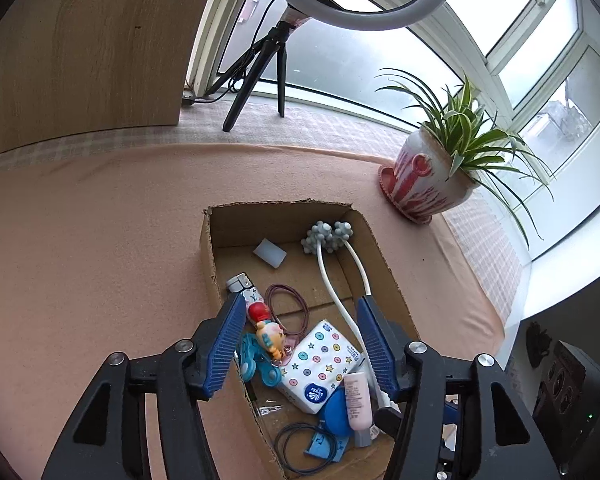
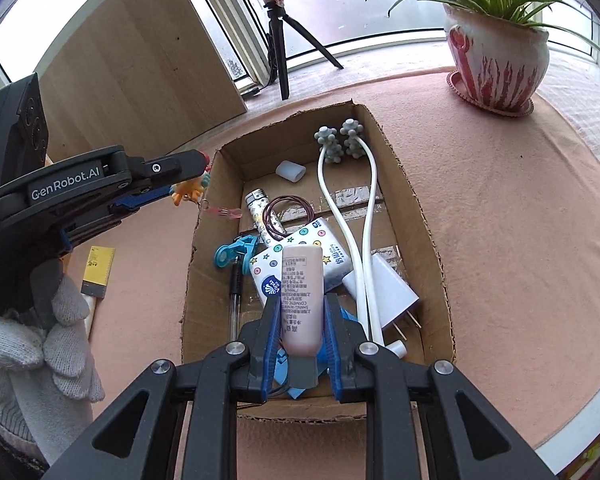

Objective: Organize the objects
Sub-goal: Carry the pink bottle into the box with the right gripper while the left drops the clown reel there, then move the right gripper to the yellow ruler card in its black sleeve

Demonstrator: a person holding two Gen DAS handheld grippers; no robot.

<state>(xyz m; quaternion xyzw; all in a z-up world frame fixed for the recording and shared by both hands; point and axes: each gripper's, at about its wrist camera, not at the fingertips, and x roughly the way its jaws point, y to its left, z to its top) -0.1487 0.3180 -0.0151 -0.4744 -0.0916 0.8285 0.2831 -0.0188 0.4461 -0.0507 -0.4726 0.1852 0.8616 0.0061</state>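
An open cardboard box (image 1: 207, 248) (image 2: 428, 240) lies on the pink cloth. My left gripper (image 1: 300, 304) (image 2: 188, 178) hangs open over the box's left wall. A small doll keychain (image 1: 266, 332) (image 2: 186, 192) rests against its left pad, and the other pad stands well clear. My right gripper (image 2: 302, 302) is shut on a pink tube (image 2: 302, 300) (image 1: 358, 400), held upright over the box's near end. In the box lie a tissue pack (image 1: 320, 364), a blue clip (image 2: 232, 250), hair ties (image 1: 288, 304), a lighter (image 1: 244, 286), a white charger (image 2: 384, 288) and a two-headed massager (image 2: 336, 140).
A potted plant (image 1: 424, 184) (image 2: 496, 64) stands at the back right and a ring-light tripod (image 1: 260, 76) behind the box. A wooden panel (image 1: 80, 48) rises at the back left. A yellow-black packet (image 2: 98, 270) lies left of the box, near a gloved hand (image 2: 40, 340).
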